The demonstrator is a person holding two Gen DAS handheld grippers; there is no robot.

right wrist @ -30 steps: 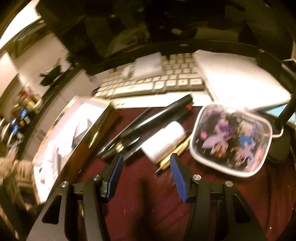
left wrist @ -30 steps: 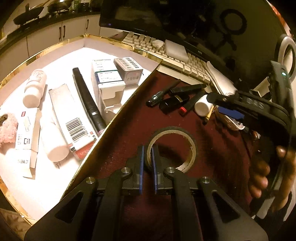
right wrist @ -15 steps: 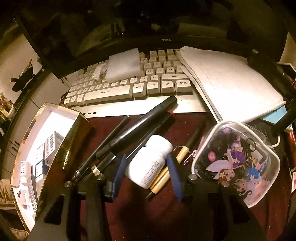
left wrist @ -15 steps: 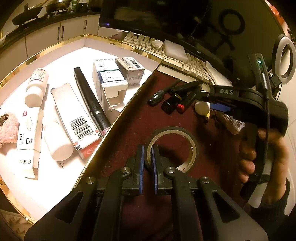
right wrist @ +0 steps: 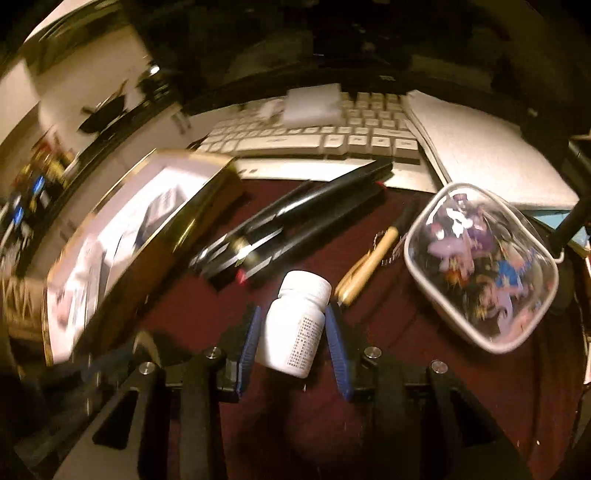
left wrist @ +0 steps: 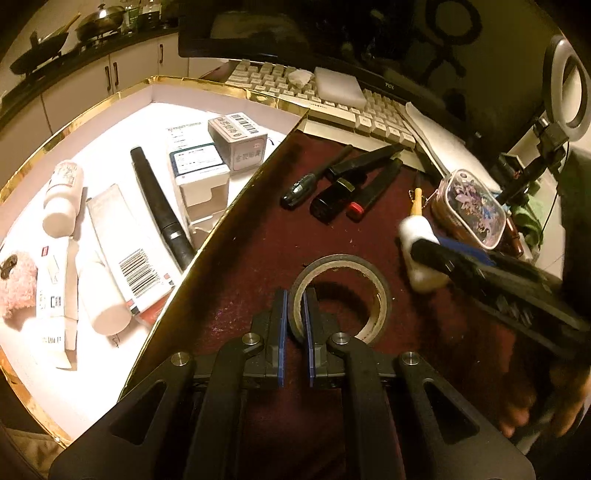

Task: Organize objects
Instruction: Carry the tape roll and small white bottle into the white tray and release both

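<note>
left gripper (left wrist: 294,314): jaws clenched on tape roll (left wrist: 341,295) lying on the dark red surface (left wrist: 258,240) | right gripper (right wrist: 293,321): jaws grasping white bottle (right wrist: 297,325) beside the pens (right wrist: 295,221) | gold-rimmed tray (left wrist: 221,229) at left

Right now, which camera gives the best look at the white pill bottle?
The right wrist view: the white pill bottle sits sharp and central between the right gripper jaws, label readable. The left wrist view shows it blurred and partly hidden.

We see a home desk: a keyboard (left wrist: 325,99) under a monitor (left wrist: 332,33), with kitchen cabinets (left wrist: 92,81) and 2 pans (left wrist: 70,37) behind.
</note>
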